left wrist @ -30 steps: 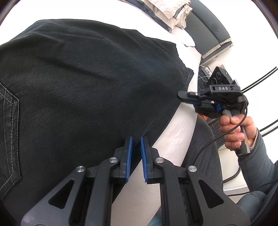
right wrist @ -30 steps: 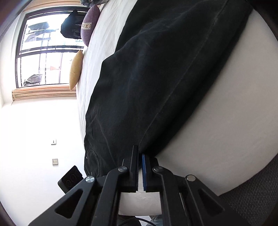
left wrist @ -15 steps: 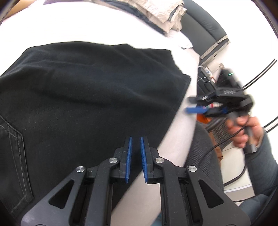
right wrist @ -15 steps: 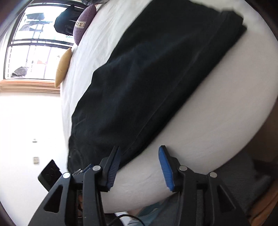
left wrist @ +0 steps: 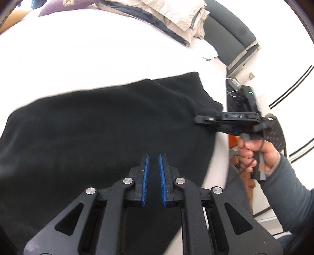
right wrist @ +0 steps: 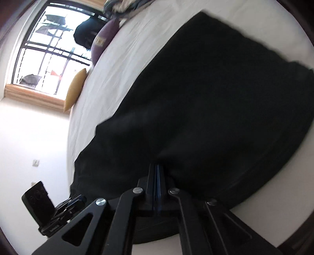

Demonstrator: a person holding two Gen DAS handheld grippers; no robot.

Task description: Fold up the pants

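Black pants (left wrist: 109, 125) lie spread on the white bed (left wrist: 98, 51), near its edge. Right claw (right wrist: 157, 172) pressed together, pinching the pants' near edge, having just closed on the cloth. Left claw (left wrist: 152, 172) nearly closed, blue pads (left wrist: 145, 176) over the pants; whether fabric sits between them, cannot tell.

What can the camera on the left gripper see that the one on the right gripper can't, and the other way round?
Only the left wrist view shows the person's hand holding the right gripper at the pants' edge, a pile of beige bedding and a dark chair. Only the right wrist view shows a barred window, a yellow cushion and the right gripper's jaws, which have just closed, pinching black cloth. Both show the black pants spread on the white bed and a purple pillow.
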